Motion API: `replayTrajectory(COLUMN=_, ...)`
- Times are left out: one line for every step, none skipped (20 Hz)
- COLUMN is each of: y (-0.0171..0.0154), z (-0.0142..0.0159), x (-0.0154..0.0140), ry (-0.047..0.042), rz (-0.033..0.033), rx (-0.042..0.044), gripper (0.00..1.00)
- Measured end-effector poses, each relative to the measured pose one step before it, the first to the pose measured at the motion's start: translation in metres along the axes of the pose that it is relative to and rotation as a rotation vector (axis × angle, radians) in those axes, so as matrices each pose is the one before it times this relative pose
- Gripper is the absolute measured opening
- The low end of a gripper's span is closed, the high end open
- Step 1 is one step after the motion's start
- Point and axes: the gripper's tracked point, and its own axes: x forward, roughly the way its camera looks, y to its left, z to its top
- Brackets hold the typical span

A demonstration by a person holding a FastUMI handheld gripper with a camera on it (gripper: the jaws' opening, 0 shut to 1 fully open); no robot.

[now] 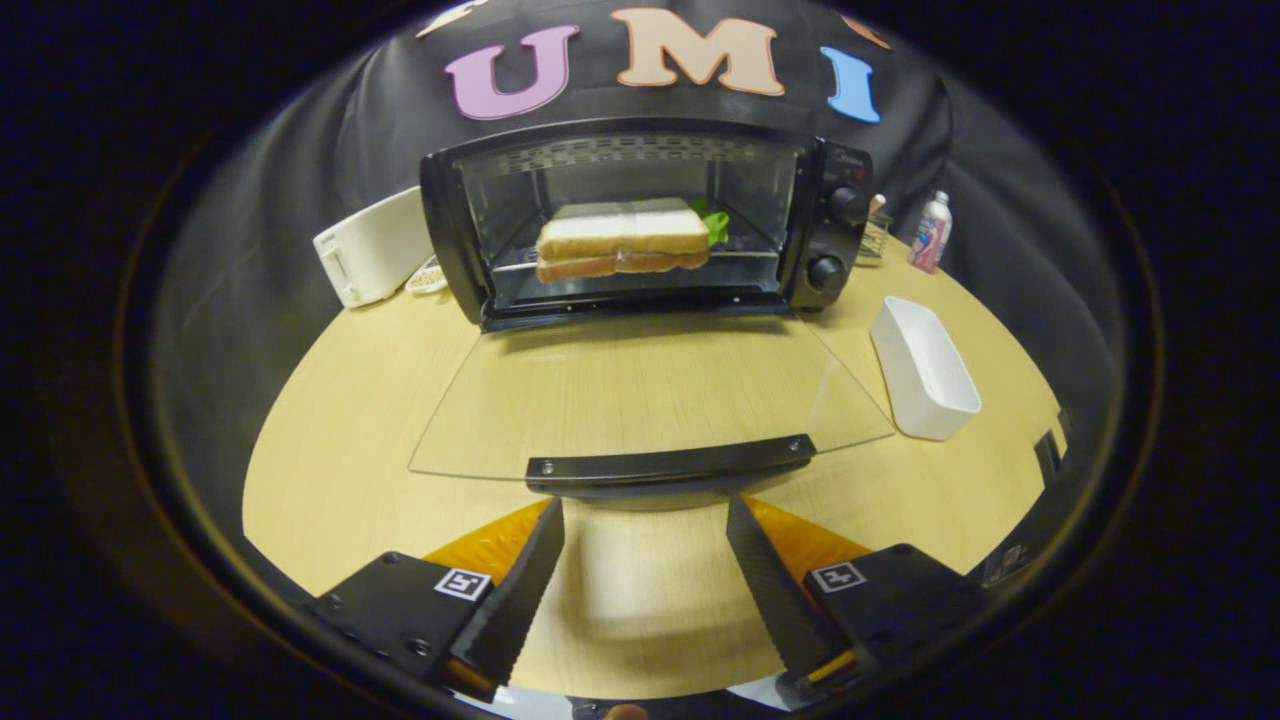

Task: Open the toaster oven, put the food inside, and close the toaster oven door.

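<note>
With the sandwich [622,240] already on the rack inside the toaster oven [640,225], the gripper [645,520] waits with fingers spread and empty just short of the dark handle [670,465] of the lowered glass door [650,390], likely stiff, hinged and fragile, best lifted by that bar.

I saw a pale wood-grain surface [330,420] under even light, a black cloth wall [300,150] draped behind it at twelve o'clock, creased and hanging down past its far edge.
</note>
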Motion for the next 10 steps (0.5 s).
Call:
replayTrajectory(y=-0.00094, z=0.00233, x=-0.00321, ry=-0.00766, rz=-0.00162, rx=0.00449, gripper=0.99)
replayTrajectory(y=0.00033, z=0.00494, x=-0.00265, ry=-0.01206, rz=0.00531, rx=0.01401, gripper=1.0)
replayTrajectory(y=0.00085, z=0.00519, x=-0.00246, ry=-0.01606, rz=0.0078, rx=0.02136, gripper=1.0)
replayTrajectory(y=-0.00082, z=0.00527, x=-0.00242, ry=-0.01245, rz=0.00171, rx=0.01676, gripper=1.0)
replayTrajectory(y=-0.00179, z=0.00594, x=-0.00215, ry=-0.01423, rz=0.00139, rx=0.01512, gripper=1.0)
replayTrajectory(y=0.00214, z=0.00851, x=-0.00152, ry=-0.01443, rz=0.01153, rx=0.01742, gripper=1.0)
replayTrajectory(y=0.00064, z=0.00711, x=0.00082, ry=-0.0142, rz=0.00525, rx=0.00643, gripper=1.0)
replayTrajectory(y=-0.00087, z=0.00916, x=0.00071, ry=-0.01878, rz=-0.00131, rx=-0.00162, gripper=1.0)
replayTrajectory(y=0.00194, z=0.00916, x=0.0007, ry=-0.01592, rz=0.00864, rx=-0.00016, gripper=1.0)
replayTrajectory(y=0.00281, z=0.0099, x=0.00256, ry=-0.01622, rz=0.00943, rx=-0.00014, gripper=1.0)
